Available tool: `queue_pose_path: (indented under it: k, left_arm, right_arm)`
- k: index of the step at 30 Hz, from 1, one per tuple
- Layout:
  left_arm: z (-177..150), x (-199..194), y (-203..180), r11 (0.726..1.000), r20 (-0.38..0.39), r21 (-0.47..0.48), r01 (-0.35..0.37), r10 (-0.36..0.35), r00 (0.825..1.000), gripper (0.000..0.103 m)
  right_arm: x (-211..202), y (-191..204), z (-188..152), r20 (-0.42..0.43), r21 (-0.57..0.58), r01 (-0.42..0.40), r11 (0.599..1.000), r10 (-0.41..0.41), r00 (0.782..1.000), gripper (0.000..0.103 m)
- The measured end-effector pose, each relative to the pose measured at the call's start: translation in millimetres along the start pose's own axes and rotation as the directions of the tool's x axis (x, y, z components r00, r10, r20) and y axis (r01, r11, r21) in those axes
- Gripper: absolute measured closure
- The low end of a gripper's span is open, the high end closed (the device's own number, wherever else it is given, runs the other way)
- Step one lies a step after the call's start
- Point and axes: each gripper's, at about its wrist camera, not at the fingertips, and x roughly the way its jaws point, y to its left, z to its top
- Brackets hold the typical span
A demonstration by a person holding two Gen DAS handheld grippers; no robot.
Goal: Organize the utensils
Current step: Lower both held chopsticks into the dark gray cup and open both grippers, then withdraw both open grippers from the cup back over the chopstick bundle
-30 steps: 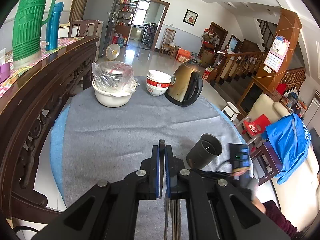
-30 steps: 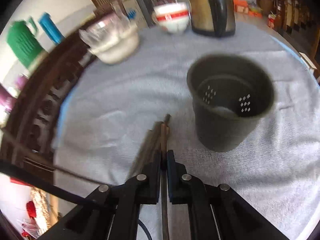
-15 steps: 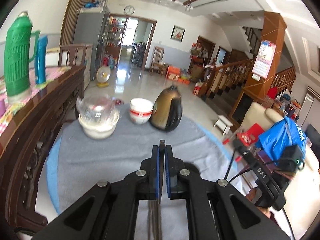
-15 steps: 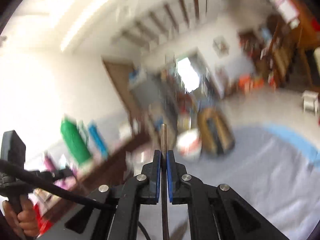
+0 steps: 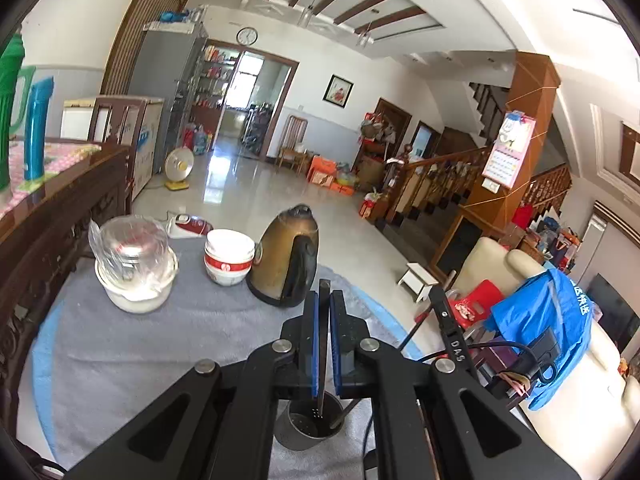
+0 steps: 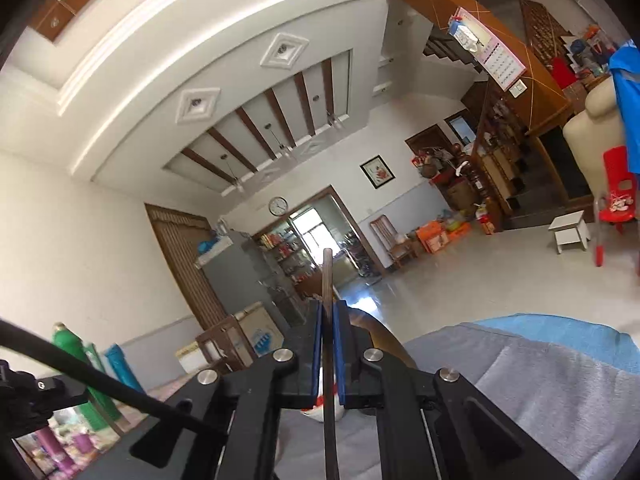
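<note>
table: we see a round table (image 5: 120,360) under a grey cloth with a blue edge showing round the rim; a dark carved sideboard (image 5: 48,216) stands just beside its left edge.
kettle: brass-coloured kettle (image 5: 286,260) with a black handle, upright at the table's far edge.
white bowl: bowl (image 5: 136,288) near the far-left edge with a clear plastic-wrapped jar sitting in it.
stacked bowls: red-and-white bowls (image 5: 228,256) at the far edge, between the white bowl and the kettle, just beside the kettle.
holder: dark perforated utensil holder (image 5: 308,424) upright at the table's near edge, mostly hidden under our left tool; we make out dark stick ends reaching down into it.
left gripper: left gripper (image 5: 324,312) sits directly above the holder, blue pads clamped narrow on a dark chopstick (image 5: 323,296); its top pokes just past the fingertips, its lower end runs down into the holder opening.
right gripper: right gripper (image 6: 328,320) is tilted up towards the ceiling, with the table's right edge low in its view; pads pinched narrow on a second chopstick (image 6: 328,280), dark and thin, which sticks out well past the tips and runs back down between the arms. We can't tell where its lower end finishes.
right tool from left view: black body and cable (image 5: 452,344) off the table's right edge.
</note>
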Motion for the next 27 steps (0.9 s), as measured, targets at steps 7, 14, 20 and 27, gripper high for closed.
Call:
queue_pose_path:
  k: [7, 14, 20, 27]
  left_arm:
    - [-30, 49, 7, 0.999, -0.128, -0.008, -0.054, 0.052, 0.99, 0.098]
    - [-49, 43, 19, 0.994, -0.197, -0.004, -0.112, 0.109, 0.974, 0.041]
    - [-71, 6, 31, 0.986, -0.195, 0.058, -0.157, 0.165, 0.967, 0.032]
    - [-114, -24, 50, 0.938, -0.219, 0.147, -0.313, 0.34, 0.915, 0.022]
  right_arm:
    - [19, -4, -39, -0.133, -0.112, 0.0, 0.994, -0.015, 0.991, 0.097]
    - [19, -29, -44, -0.375, -0.052, -0.033, 0.998, 0.011, 0.927, 0.093]
    - [-11, -60, -35, -0.482, 0.067, -0.045, 0.997, 0.072, 0.873, 0.063]
    - [-87, -65, -44, -0.523, 0.073, -0.071, 0.995, 0.099, 0.847, 0.049]
